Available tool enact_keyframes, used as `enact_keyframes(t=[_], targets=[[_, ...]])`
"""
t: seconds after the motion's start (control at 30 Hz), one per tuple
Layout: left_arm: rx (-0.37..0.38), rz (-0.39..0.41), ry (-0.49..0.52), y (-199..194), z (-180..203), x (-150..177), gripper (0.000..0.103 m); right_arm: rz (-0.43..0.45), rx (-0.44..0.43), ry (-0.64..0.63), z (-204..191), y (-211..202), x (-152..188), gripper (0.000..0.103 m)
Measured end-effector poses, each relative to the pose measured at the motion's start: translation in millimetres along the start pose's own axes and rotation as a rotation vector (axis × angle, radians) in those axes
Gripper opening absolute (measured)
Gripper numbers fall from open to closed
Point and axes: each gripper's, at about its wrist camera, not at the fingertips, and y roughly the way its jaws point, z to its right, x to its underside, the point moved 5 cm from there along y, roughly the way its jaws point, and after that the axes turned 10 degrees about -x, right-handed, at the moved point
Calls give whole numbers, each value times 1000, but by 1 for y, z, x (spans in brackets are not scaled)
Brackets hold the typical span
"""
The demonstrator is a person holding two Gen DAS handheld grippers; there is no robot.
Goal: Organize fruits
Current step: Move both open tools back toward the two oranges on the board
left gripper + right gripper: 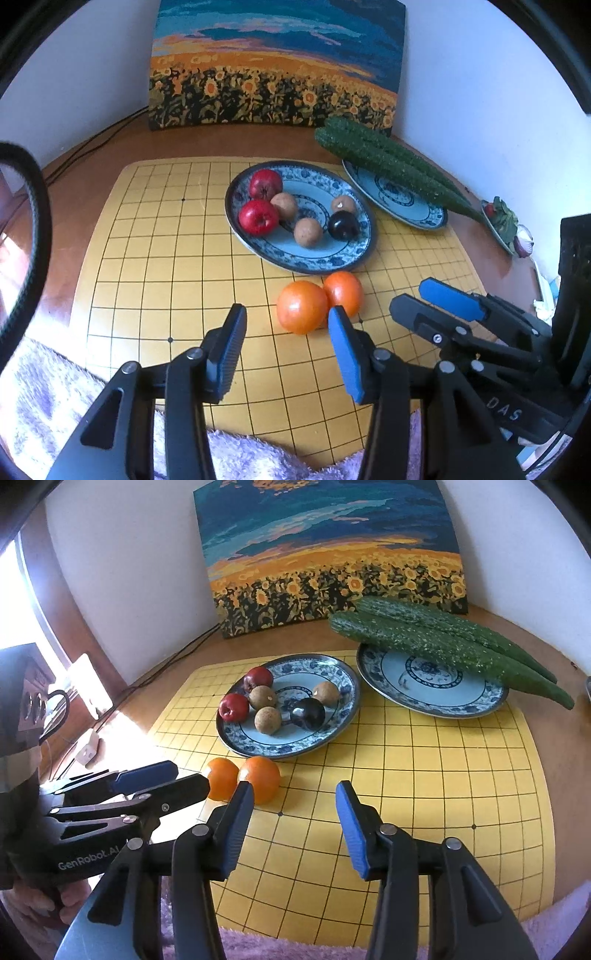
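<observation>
— Two oranges, see them? The nearer orange (302, 312) and the farther orange (344, 292) sit touching each other on the yellow grid board (155, 266), just in front of the fruit plate (347, 258).

— And the claws?

— Both spread wide, nothing between the pads. The left claw (286, 349) hangs low over the board with the nearer orange just ahead of its open gap, a little toward its right finger (345, 354). From where I stand that finger overlaps the fruit's edge, but I can't tell if they touch.

— The right one?

— The right claw (295, 825) hovers over bare squares of the board. Seen along it, both oranges lie ahead and off to its left, by the tip of its left finger (236, 827), not between the fingers. The two claws are near one another, side by side, the left one angled in toward the oranges.

— What's on the plate?

— Two red apples (258, 217), three small brown round fruits (307, 232) and one dark plum (343, 225), all loose inside the rim. Just beside it, to the right, a second plate (436, 705) with two long cucumbers (443, 642) lying across its far edge, their ends sticking out past the rim.

— Behind all that?

— A sunflower painting (332, 554) leaning on the white wall, and a fuzzy lilac cloth (48, 398) at the board's near edge.
</observation>
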Motion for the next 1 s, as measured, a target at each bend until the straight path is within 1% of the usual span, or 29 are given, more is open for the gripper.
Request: enact_keyframes(t=[0.2,0.7,1.0], targets=[[-7,-7,7,4,2,2,49,2,0,7,4,-1,3,48],[3,-11,25,12,9,4,49,1,3,36,14,-2,10,48],[2,-17,22,17,10,5,49,-13,-3,37,12,2,13,48]])
